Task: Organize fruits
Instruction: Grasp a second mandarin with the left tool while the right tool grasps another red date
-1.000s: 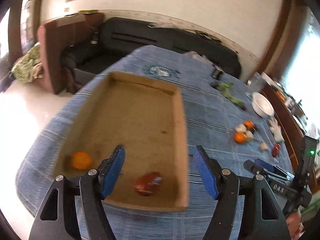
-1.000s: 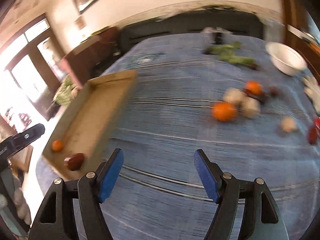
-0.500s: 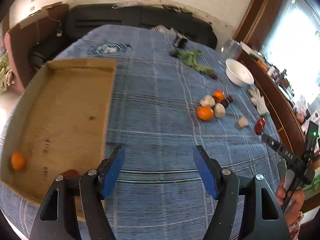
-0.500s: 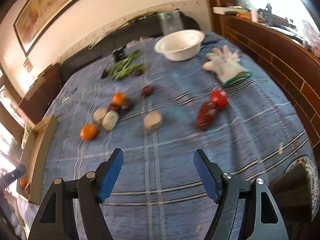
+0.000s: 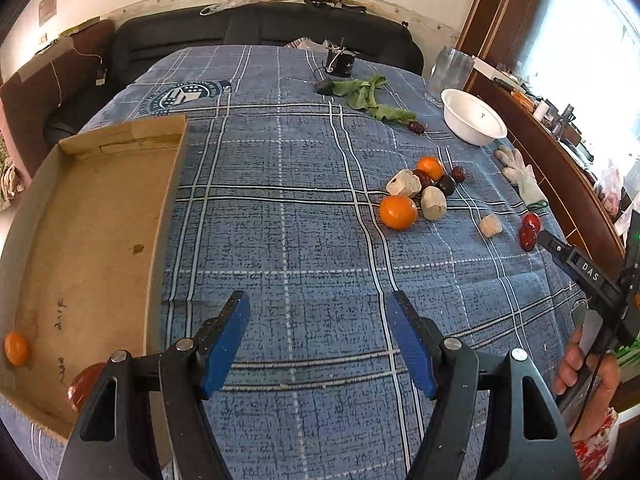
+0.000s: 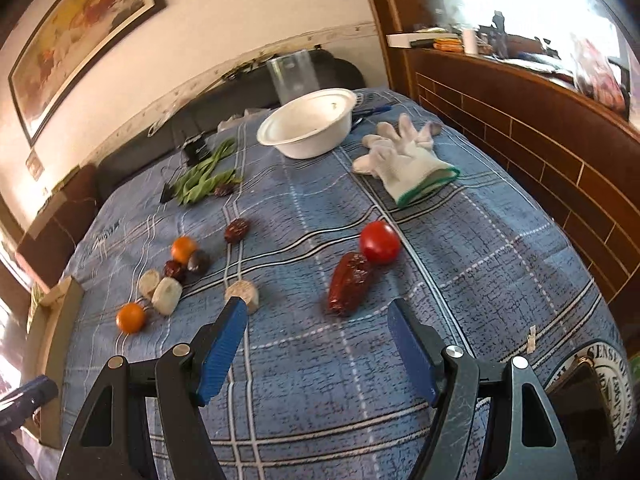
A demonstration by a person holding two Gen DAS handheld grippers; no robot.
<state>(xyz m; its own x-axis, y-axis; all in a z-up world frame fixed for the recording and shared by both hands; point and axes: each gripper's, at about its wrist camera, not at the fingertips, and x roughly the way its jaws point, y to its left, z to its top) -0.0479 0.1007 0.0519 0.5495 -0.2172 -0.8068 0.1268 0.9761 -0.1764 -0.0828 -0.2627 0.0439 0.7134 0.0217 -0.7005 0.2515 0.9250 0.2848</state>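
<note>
Fruit lies scattered on a counter (image 5: 304, 216) covered in blue plaid cloth. Right gripper (image 6: 316, 344) hovers empty, fingers wide apart, with a dark red date (image 6: 350, 282) at twelve o'clock just ahead and a red tomato (image 6: 379, 241) touching its far end. Left gripper (image 5: 320, 344) is likewise empty and spread, over bare cloth.

The date looks light, wrinkled and soft, so a gentle pinch across its narrow middle seems best. The tomato is likely smooth, round and easily bruised or rolled.

Only the left view shows inside the cardboard tray (image 5: 164, 216) at nine o'clock, holding a small orange (image 5: 16, 348) and a red fruit (image 5: 86, 384). Only the right view shows date and tomato up close, plus a white glove (image 6: 404, 160) and a bowl (image 6: 308, 128) beyond.
</note>
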